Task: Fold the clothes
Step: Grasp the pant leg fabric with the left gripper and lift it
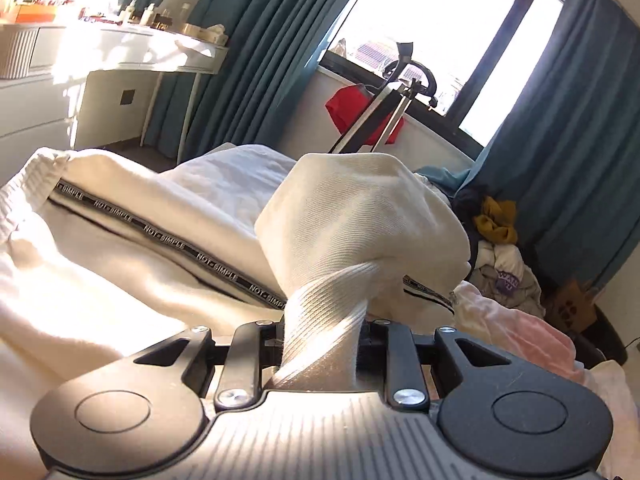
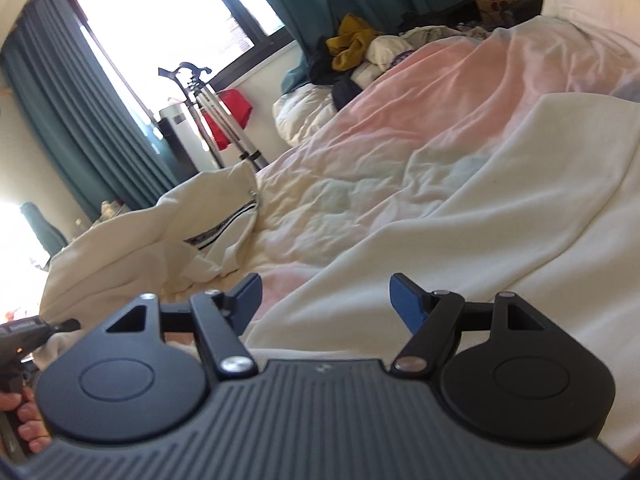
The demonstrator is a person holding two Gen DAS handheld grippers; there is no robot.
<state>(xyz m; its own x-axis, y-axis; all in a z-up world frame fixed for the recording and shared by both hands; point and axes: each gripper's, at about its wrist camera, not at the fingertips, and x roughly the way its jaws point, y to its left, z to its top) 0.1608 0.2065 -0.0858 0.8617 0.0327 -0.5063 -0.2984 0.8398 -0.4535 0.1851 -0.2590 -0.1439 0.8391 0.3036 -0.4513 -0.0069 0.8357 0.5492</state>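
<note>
Left tongs [image 1: 320, 344] clamped on the ribbed cuff [image 1: 320, 320] of a cream jacket [image 1: 120, 264]; the cuff is twisted and lifted clear, body of the jacket lying on the bed [image 2: 420, 120], left side. Right tongs [image 2: 326, 300] wide, holding nothing, low over a cream cloth [image 2: 500, 208].

Judgement: soft, thickish knit, light, limp, not slippery. Cuff untwists if pulled. Better holds: hem corners, shoulder seams, beside the printed zip tape [image 1: 168, 236].

Bed is rumpled and yielding. Clothes pile [image 2: 360, 52] at far end; teal curtains [image 1: 256, 40], bright window [image 1: 440, 20].
</note>
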